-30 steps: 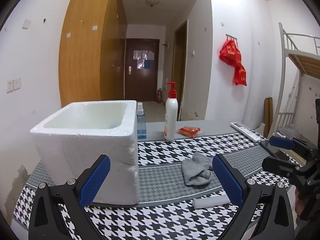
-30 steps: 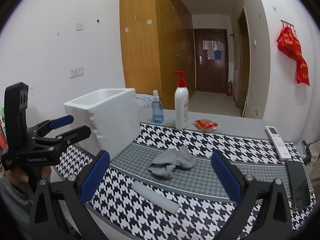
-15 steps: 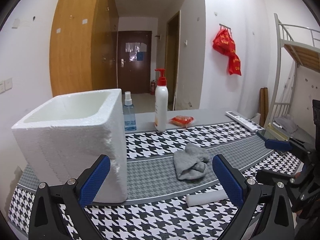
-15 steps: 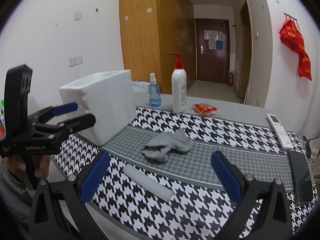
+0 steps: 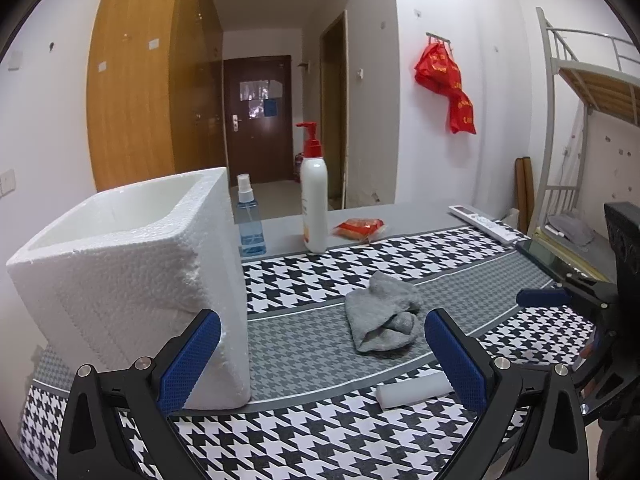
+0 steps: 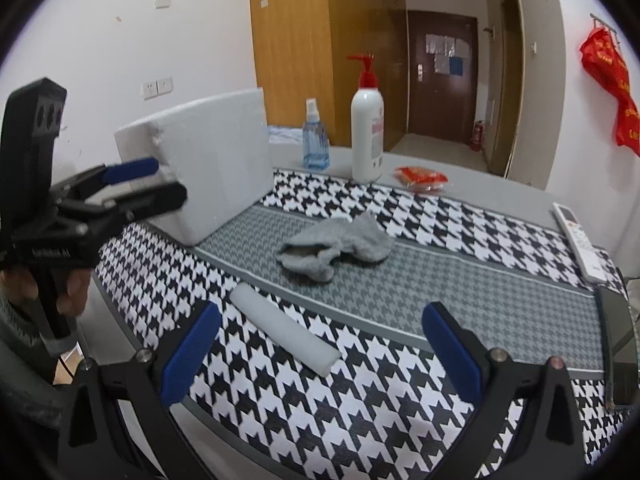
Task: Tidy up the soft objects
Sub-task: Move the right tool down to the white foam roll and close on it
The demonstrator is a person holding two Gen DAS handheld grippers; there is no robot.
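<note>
Both grippers have been lowered toward the counter [image 6: 500, 280]. The left gripper [image 5: 322, 354] and right gripper [image 6: 320, 344] are held wide open, empty. The grey sock [image 6: 336, 246] lies mid-counter, the foam roll [image 6: 284, 328] near the front edge; apparently nothing is boxed yet.

Partly hidden items

The foam roll [image 5: 414, 390] is being covered at three o'clock by the left gripper's finger [image 5: 456, 356]; the phone [image 6: 618, 344] is being cropped.

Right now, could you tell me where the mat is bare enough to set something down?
Bare mat lies between the grey sock and the remote, and nearer, right of the foam roll. It is crowded by the foam box, spray bottle and pump bottle.
</note>
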